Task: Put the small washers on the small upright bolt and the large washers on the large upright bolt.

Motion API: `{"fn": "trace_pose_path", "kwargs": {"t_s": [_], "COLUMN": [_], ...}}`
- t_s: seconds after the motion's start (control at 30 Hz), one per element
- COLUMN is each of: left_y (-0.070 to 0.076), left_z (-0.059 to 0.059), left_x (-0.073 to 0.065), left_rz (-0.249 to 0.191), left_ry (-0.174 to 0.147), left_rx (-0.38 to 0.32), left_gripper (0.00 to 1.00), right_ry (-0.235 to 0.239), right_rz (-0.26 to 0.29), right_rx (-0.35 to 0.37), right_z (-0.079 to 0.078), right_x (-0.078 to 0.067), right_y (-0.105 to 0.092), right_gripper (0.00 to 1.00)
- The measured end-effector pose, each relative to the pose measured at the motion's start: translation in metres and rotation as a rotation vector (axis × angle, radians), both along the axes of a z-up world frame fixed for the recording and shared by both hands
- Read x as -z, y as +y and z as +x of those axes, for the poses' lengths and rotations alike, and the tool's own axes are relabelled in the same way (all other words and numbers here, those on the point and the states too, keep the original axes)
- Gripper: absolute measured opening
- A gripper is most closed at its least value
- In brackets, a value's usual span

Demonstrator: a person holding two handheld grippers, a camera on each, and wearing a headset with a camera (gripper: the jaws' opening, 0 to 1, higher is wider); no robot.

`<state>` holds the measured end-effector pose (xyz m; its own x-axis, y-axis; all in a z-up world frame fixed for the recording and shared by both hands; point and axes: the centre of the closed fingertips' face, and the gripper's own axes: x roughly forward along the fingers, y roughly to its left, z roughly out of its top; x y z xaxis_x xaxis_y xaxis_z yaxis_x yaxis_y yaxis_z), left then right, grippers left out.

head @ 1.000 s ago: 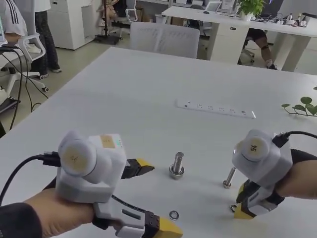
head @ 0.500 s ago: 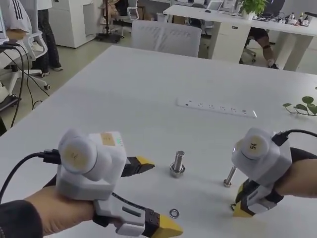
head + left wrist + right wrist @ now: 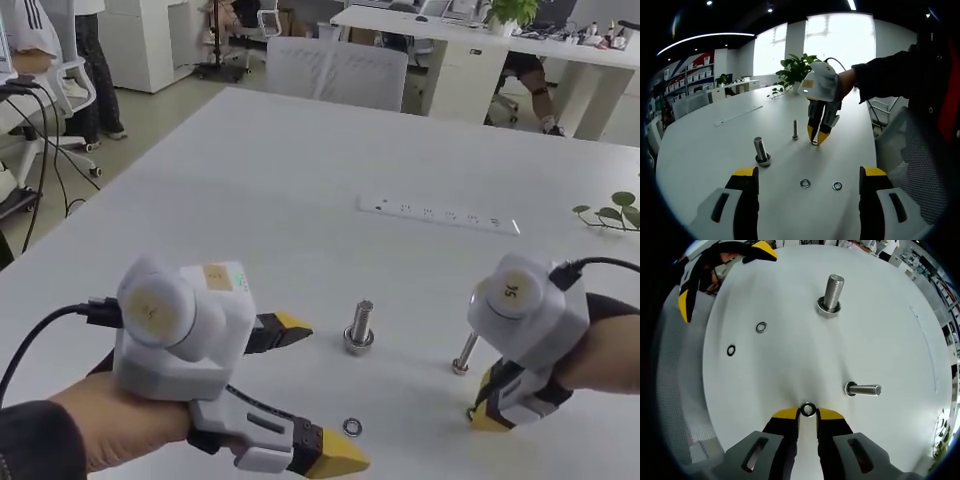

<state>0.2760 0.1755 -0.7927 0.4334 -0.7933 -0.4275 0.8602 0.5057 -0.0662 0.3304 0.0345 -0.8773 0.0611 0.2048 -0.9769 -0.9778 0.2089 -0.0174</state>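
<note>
R: right gripper (image 3: pixel 808 413) clamped on washer (image 3: pixel 808 409), near-right of small bolt (image 3: pixel 863 389) on worktop (image 3: pixel 300 180) | L: left gripper (image 3: pixel 809 173) jaws wide apart | left gripper view: two loose washers (image 3: pixel 805 183) near large bolt (image 3: pixel 760 151)

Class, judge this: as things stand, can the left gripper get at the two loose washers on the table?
Probably yes. The left gripper has its jaws open, and the loose washers lie flat on the table just ahead, between them. The large bolt and right gripper stand further off.
</note>
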Motion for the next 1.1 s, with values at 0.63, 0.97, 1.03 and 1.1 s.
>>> {"fn": "trace_pose_path", "kwargs": {"t_s": [0.63,0.97,1.03,1.1], "left_y": [-0.001,-0.003,-0.003,-0.003], "left_z": [0.002,0.001,0.001,0.001], "left_x": [0.001,0.002,0.001,0.001], "left_rz": [-0.002,-0.001,-0.002,-0.002], "left_ry": [0.001,0.0,0.0,-0.001], "left_rx": [0.0,0.006,0.006,0.008], "left_gripper": [0.82,0.82,0.82,0.82], "right_ry": [-0.005,-0.009,-0.007,-0.007], "right_rz": [-0.008,-0.015,-0.016,-0.016], "right_rx": [-0.005,0.011,0.013,0.014], "right_z": [0.001,0.0,0.0,-0.001], "right_x": [-0.001,-0.005,-0.005,-0.007], "right_y": [-0.003,-0.012,-0.013,-0.014], "right_gripper": [0.14,0.14,0.14,0.14]}}
